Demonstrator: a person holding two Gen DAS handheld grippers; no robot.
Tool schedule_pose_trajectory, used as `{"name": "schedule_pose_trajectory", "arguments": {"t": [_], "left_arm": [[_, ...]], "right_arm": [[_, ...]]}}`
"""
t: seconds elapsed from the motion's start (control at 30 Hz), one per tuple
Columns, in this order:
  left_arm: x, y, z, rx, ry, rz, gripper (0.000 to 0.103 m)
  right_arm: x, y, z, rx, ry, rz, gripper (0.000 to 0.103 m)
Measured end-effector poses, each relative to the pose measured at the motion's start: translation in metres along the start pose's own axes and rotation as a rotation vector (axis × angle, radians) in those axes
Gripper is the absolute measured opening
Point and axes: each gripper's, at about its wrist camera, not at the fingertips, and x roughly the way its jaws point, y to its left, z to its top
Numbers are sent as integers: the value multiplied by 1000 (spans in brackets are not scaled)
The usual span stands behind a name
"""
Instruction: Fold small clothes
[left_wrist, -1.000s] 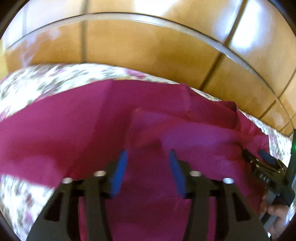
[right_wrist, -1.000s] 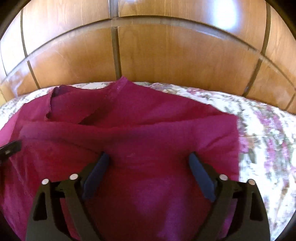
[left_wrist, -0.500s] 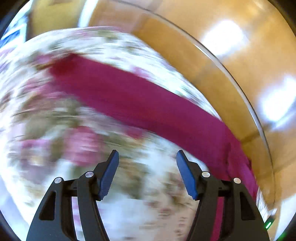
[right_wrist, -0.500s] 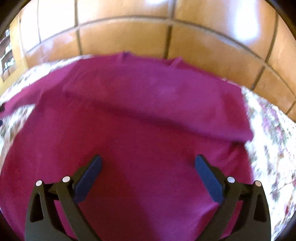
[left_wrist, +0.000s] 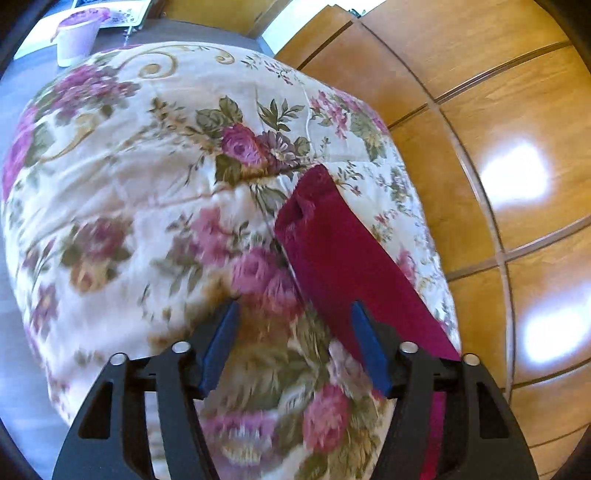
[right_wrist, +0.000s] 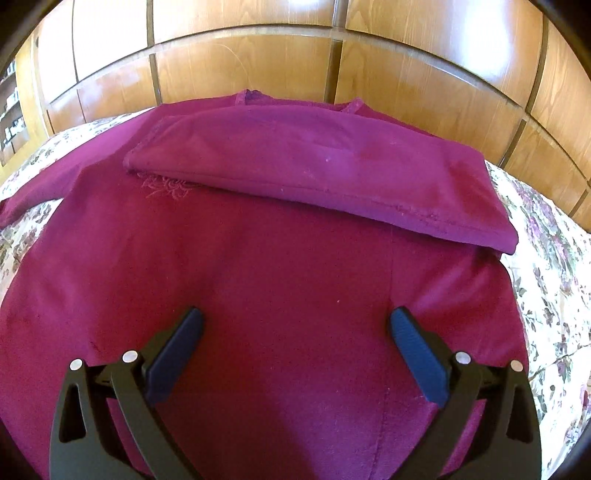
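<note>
Swung away from the body of the garment since a second ago, the left gripper (left_wrist: 293, 347) now hangs over the flowered bedspread (left_wrist: 147, 206) beside the outstretched sleeve (left_wrist: 332, 251) of the magenta top (right_wrist: 258, 280); its blue pads stand apart and are closing, with only the sleeve's near edge showing past the right pad and mostly bedspread between them — nothing is pinched. That sleeve lies flat, running from its open cuff near the middle of the left wrist view down toward the gripper's right finger. The right gripper (right_wrist: 295, 349), which earlier sat close over the cloth, is now a little farther back over the lower body of the top, its jaws spread wide and clamped on nothing. In the right wrist view the top lies spread on the bedspread, with its other sleeve (right_wrist: 321, 173) folded across the chest as a slanting band. Glossy wooden panels (right_wrist: 258, 59) rise behind the bed, and a pale tub (left_wrist: 75, 38) stands on a surface beyond the bedspread's far corner.
</note>
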Motion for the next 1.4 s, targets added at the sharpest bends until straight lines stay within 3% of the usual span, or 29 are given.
{"name": "schedule_pose_trajectory", "arguments": {"t": [0.07, 0.1, 0.2, 0.27, 0.4, 0.57, 0.77, 0.9, 1.03, 1.1, 1.13, 1.2, 1.4], "left_arm": [[9, -7, 9, 34, 1, 19, 47], [14, -13, 13, 62, -3, 32, 32], [30, -26, 23, 126, -13, 83, 11], [29, -41, 22, 185, -32, 111, 8], [2, -97, -4, 334, -90, 13, 7], [-17, -177, -61, 529, -87, -149, 7], [-13, -262, -170, 736, 50, -346, 7], [4, -293, -240, 858, 156, -398, 7], [24, -301, -288, 915, 277, -409, 7], [29, -297, -298, 921, 302, -401, 26], [28, -295, -299, 922, 298, -396, 31], [21, -278, -291, 897, 280, -396, 39], [6, -222, -256, 754, 237, -343, 39]], "right_arm": [[0, 1, 0, -4, -4, -8, 101], [0, 2, 0, -7, -5, -12, 101], [1, 3, -1, -8, -11, -19, 101], [0, 3, -1, -7, -15, -19, 101], [1, 1, -2, -1, -18, -13, 101], [1, 0, -2, 6, -21, -4, 101], [0, -1, -2, 13, -24, 4, 101], [0, -2, -3, 18, -24, 12, 101], [-1, -2, -3, 23, -26, 19, 101], [-1, -2, -2, 25, -26, 22, 101], [-1, -3, -2, 26, -26, 23, 101], [-1, -2, -2, 26, -26, 22, 101], [-3, -1, -3, 29, -26, 25, 101]]}}
